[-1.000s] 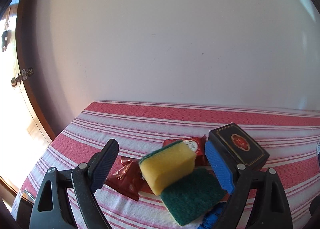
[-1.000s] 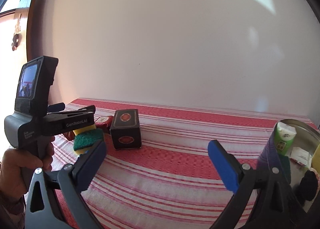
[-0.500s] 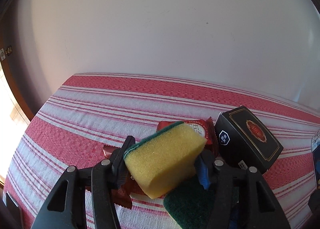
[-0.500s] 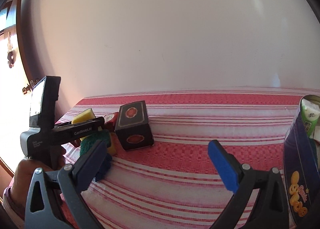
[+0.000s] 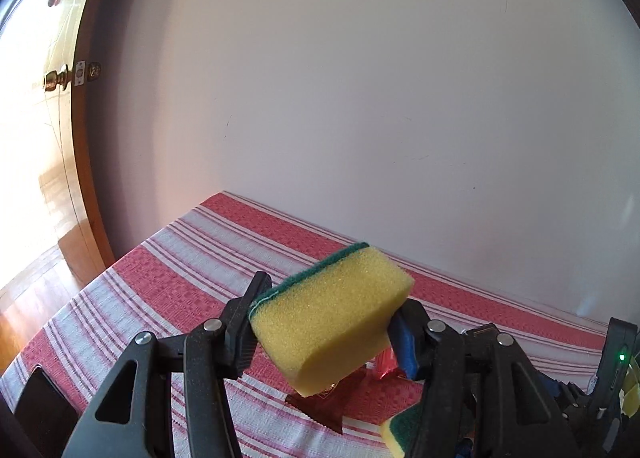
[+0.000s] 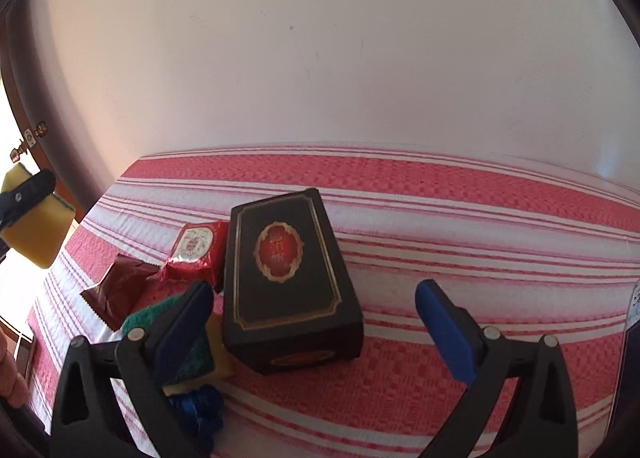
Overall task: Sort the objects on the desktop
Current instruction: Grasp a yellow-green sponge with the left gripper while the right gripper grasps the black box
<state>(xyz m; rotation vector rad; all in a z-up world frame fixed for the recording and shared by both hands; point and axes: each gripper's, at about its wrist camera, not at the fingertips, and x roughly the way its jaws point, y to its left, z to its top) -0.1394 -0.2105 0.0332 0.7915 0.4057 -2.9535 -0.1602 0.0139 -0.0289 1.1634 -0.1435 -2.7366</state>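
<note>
Two grippers, one tabletop lot.

Left gripper (image 5: 326,322): jaws narrowed and pressed onto a yellow sponge (image 5: 332,314) with a green scouring face; sponge held clear above the striped tablecloth (image 5: 168,290), tilted, green face toward the wall. In the right wrist view the same sponge shows at the far left edge (image 6: 34,236), clamped in a black finger, well apart from the other items.

Right gripper (image 6: 316,322): jaws wide, blue pads uncovered, nothing pressed between them. It hangs over the near end of the black box (image 6: 286,282), which lies flat on the cloth partly between the two fingers; neither pad touches it as far as can be told.

Items on the cloth, left of the box:
- red packet (image 6: 196,252), with a round white label, touching or just beside the box's left side.
- dark brown packet (image 6: 120,292), serrated edge, beside the red packet.
- second sponge (image 6: 192,350), green face up, yellow underneath, partly hidden behind the right gripper's left finger, near the box's near-left corner.
- blue object (image 6: 200,414), below that sponge; kind cannot be told.

Person's fingers (image 6: 10,378) at the lower left edge.

Surroundings: plain white wall (image 5: 360,98); wooden door (image 5: 36,138) with a brass knob at left.
</note>
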